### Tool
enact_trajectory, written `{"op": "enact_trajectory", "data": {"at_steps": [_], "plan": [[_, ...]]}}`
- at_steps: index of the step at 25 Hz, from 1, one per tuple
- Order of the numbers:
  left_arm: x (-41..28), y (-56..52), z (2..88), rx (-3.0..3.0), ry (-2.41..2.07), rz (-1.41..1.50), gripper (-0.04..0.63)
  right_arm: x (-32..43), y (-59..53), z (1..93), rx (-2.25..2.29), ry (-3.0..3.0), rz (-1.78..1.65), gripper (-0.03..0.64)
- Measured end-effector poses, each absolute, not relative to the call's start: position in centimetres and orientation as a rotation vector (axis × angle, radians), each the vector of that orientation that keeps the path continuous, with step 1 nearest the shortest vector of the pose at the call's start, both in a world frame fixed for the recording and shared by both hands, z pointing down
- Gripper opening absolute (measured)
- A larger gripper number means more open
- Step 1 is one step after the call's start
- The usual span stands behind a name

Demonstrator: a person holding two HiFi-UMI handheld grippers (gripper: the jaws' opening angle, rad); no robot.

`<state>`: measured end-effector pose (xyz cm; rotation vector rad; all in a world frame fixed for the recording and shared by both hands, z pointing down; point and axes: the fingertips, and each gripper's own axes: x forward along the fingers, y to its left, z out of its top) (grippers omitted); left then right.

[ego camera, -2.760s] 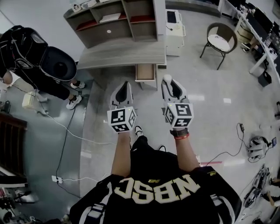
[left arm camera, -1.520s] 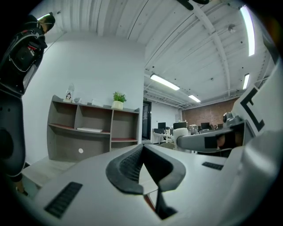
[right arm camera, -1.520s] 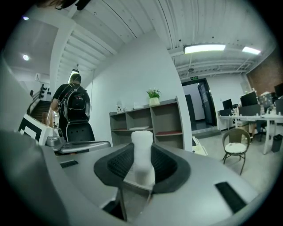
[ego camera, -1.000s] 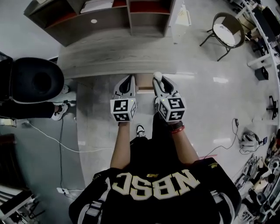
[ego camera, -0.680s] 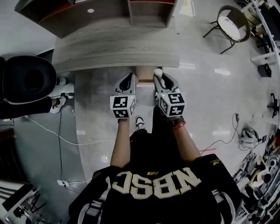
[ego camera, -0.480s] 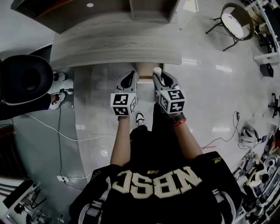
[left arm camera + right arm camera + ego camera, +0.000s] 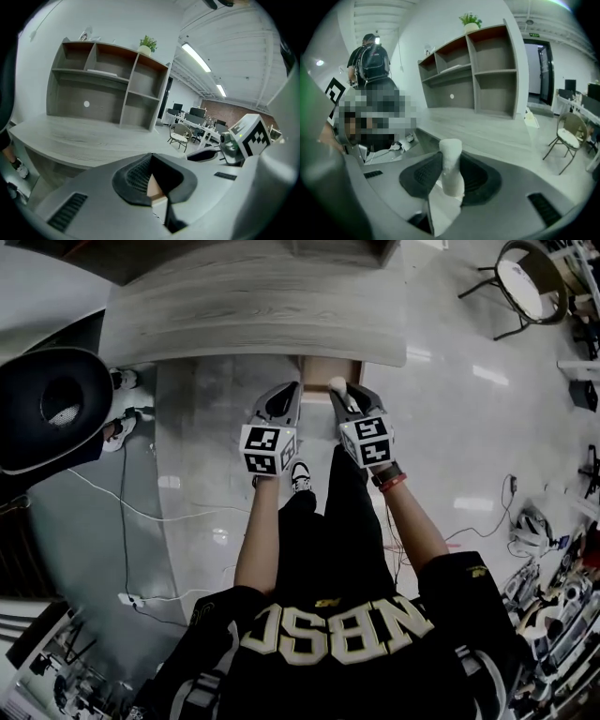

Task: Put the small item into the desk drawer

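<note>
Currently right tongs (image 7: 343, 393) pinch white item (image 7: 336, 383) by open drawer (image 7: 315, 367); left tongs (image 7: 289, 390) pressed together.

shirt (image 7: 328, 681): black, pale lettering | trousers (image 7: 328, 540): black | wristband (image 7: 393, 483): red, right wrist

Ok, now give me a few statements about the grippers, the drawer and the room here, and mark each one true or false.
1. The right gripper grips a small white item between its jaws. True.
2. The left gripper holds an item too. False: its jaws are together with nothing between them.
3. The desk drawer is pushed fully shut. False: it is pulled out from under the edge of the desk, just ahead of both grippers.
4. A chair stands on the floor off to the right of the desk. True.
</note>
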<state>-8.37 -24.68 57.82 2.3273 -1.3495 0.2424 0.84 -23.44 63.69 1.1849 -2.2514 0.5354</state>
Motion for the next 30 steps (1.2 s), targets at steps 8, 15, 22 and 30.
{"op": "enact_trajectory", "data": {"at_steps": [8,15,22,30], "plan": [[-8.6,-24.9,61.7,2.267,-1.346,0.256,0.014,0.1,-23.9,69.0,0.976,-2.205,0.432,0.127],[-8.7,-25.5,65.0,2.239,-1.347,0.284,0.014,0.2,-25.1,74.2,0.817,-2.141,0.321,0.127],[-9.4,-26.2,67.5,2.220,-1.364,0.289,0.014,-0.4,-26.4,79.4,0.686,-2.075,0.276,0.127],[-9.3,-26.6,69.6,2.193,-1.337,0.291,0.014,-1.2,-26.6,84.2,0.571,-2.011,0.293,0.129]]}}
